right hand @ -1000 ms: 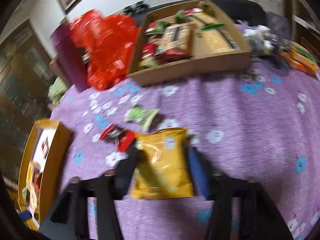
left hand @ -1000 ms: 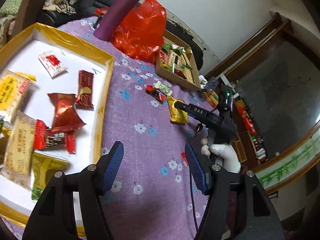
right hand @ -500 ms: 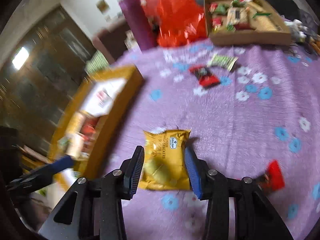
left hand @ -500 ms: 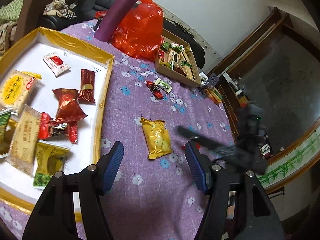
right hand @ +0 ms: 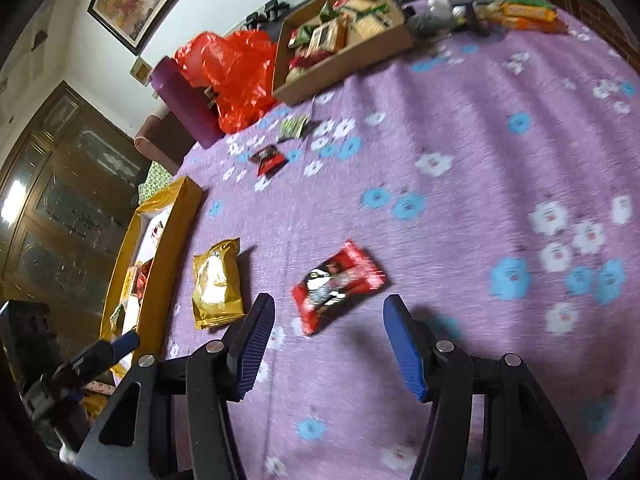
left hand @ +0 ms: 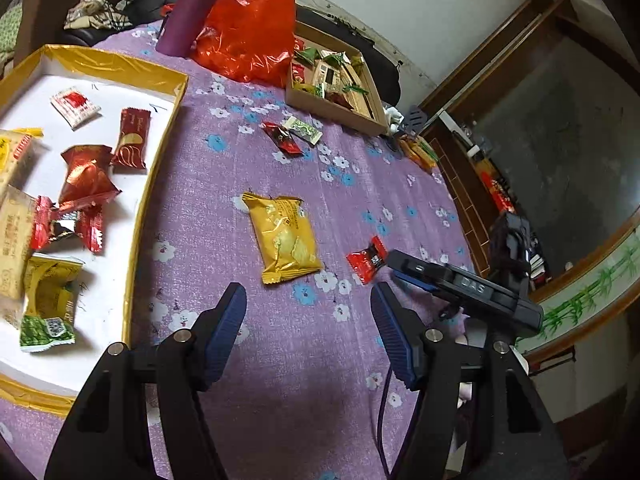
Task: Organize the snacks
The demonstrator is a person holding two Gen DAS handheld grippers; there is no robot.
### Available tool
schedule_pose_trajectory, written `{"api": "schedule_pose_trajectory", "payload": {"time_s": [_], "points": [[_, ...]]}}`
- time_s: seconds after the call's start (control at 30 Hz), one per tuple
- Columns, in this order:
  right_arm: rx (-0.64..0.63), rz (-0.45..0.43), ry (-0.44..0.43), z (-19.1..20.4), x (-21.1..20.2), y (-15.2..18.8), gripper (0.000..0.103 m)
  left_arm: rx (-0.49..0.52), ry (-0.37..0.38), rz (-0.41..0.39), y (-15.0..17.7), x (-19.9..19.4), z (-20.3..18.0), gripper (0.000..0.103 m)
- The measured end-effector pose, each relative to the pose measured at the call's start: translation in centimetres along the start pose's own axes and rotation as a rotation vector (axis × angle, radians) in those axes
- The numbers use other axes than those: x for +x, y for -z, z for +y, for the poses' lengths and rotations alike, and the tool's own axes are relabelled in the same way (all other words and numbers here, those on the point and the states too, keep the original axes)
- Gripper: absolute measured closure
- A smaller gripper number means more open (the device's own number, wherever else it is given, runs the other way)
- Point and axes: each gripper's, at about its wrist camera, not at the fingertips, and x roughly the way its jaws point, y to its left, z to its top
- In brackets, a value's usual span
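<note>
A yellow snack bag (left hand: 285, 238) lies flat on the purple flowered cloth, just ahead of my open, empty left gripper (left hand: 308, 308); it also shows in the right wrist view (right hand: 216, 285). A small red snack packet (right hand: 338, 280) lies just ahead of my open, empty right gripper (right hand: 328, 316), and shows in the left wrist view (left hand: 367, 260). The right gripper body (left hand: 460, 286) is at the right there. A gold-rimmed white tray (left hand: 160, 152) on the left holds several wrapped snacks. A red-black packet (left hand: 282, 140) and a green packet (left hand: 306, 130) lie farther out.
A cardboard box (left hand: 334, 110) with several snacks stands at the far side, beside a red plastic bag (left hand: 246, 26) and a purple cylinder (left hand: 188, 16). Orange packets (right hand: 524, 12) lie near the far table edge. Wooden cabinets stand beyond the table.
My right gripper carried the yellow bag toward the tray, let go of it and opened. It has since swung right over the small red packet. My left gripper stayed open and nearly still.
</note>
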Motion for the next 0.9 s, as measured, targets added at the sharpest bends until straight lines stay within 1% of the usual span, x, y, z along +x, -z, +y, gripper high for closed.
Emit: {"api": "schedule_pose_trajectory", "payload": {"time_s": [0.1, 0.23, 0.3, 0.33, 0.4, 0.43, 0.53, 0.6, 0.63, 0.67, 0.73, 0.8, 0.83, 0.87, 0.9], "points": [[-0.014, 0.014, 0.006, 1.5, 2.3, -0.4, 0.044, 0.0, -0.033, -0.01, 0.0, -0.3, 0.2, 0.039], [-0.044, -0.004, 0.087, 2.8, 4.1, -1.2, 0.044, 0.004, -0.049, -0.001, -0.2, 0.2, 0.4, 0.039], [-0.084, -0.018, 0.14, 3.4, 4.6, -1.5, 0.046, 0.01, -0.058, 0.009, -0.4, 0.8, 0.3, 0.039], [-0.105, -0.022, 0.165, 3.7, 4.8, -1.6, 0.049, 0.015, -0.064, 0.014, -0.6, 1.2, 0.2, 0.039], [-0.15, -0.03, 0.226, 4.1, 5.1, -1.7, 0.063, 0.031, -0.081, 0.031, -0.9, 2.1, -0.2, 0.039], [-0.174, -0.034, 0.25, 4.2, 5.2, -1.6, 0.065, 0.039, -0.087, 0.041, -0.9, 2.6, -0.4, 0.039], [-0.203, -0.046, 0.248, 4.1, 5.1, -1.1, 0.066, 0.068, -0.107, 0.072, -1.2, 4.2, -1.2, 0.039], [-0.194, -0.065, 0.227, 3.6, 4.6, -0.8, 0.067, 0.095, -0.138, 0.088, -1.4, 5.5, -1.8, 0.039], [-0.185, -0.075, 0.214, 3.4, 4.4, -0.7, 0.082, 0.107, -0.157, 0.093, -1.6, 6.2, -2.0, 0.039], [-0.173, -0.087, 0.187, 2.9, 4.2, -0.7, 0.092, 0.123, -0.182, 0.097, -1.9, 7.0, -2.2, 0.039], [-0.147, -0.102, 0.139, 2.0, 3.9, -0.8, 0.092, 0.158, -0.233, 0.098, -2.5, 8.4, -2.6, 0.039], [-0.136, -0.094, 0.129, 1.5, 4.1, -0.9, 0.091, 0.187, -0.281, 0.098, -2.8, 9.7, -2.8, 0.039], [-0.137, -0.092, 0.114, 1.4, 4.1, -1.0, 0.087, 0.207, -0.299, 0.099, -3.0, 10.3, -3.0, 0.039], [-0.137, -0.087, 0.097, 1.4, 4.1, -0.9, 0.086, 0.225, -0.314, 0.101, -3.1, 10.9, -3.1, 0.039], [-0.136, -0.087, 0.087, 1.3, 4.0, -0.9, 0.085, 0.247, -0.347, 0.115, -3.2, 11.9, -3.1, 0.039]]}}
